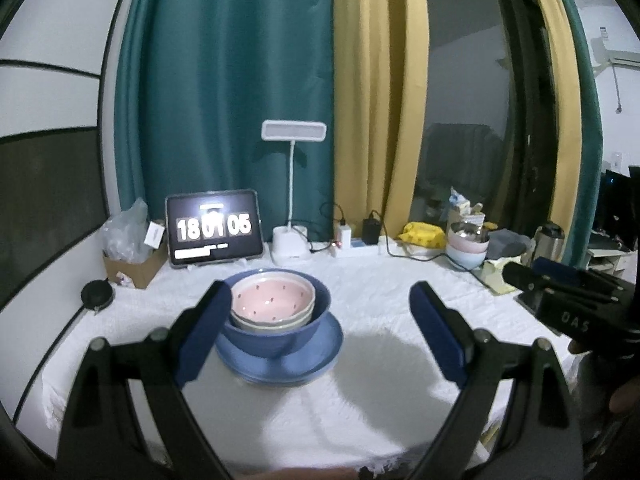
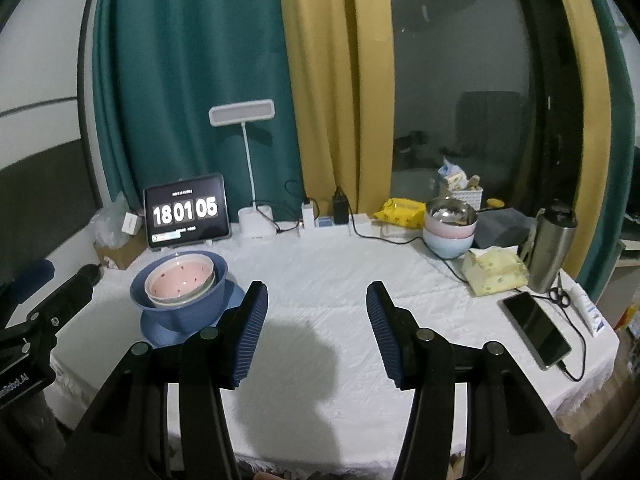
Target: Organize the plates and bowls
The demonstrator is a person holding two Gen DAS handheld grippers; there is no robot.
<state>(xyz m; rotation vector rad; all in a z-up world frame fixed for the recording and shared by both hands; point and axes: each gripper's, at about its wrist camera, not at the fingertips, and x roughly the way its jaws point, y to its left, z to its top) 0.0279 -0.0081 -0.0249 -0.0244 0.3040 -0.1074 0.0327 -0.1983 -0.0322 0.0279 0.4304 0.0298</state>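
A pink dotted bowl (image 1: 272, 300) sits nested in a cream bowl inside a blue bowl (image 1: 280, 336), all on a stack of blue plates (image 1: 320, 356) on the white tablecloth. The stack also shows in the right wrist view (image 2: 180, 284). My left gripper (image 1: 320, 300) is open and empty, above the cloth; its left finger overlaps the stack's left side in view. My right gripper (image 2: 316, 300) is open and empty, to the right of the stack. A second stack of bowls (image 2: 450, 224), steel on pink on light blue, stands at the back right.
A tablet clock (image 2: 186, 210), desk lamp (image 2: 256, 220), chargers with cables, a yellow packet (image 2: 402, 208), tissue pack (image 2: 494, 272), steel flask (image 2: 550, 248), phone (image 2: 536, 328) and scissors line the back and right. A box with plastic (image 1: 128, 248) is back left.
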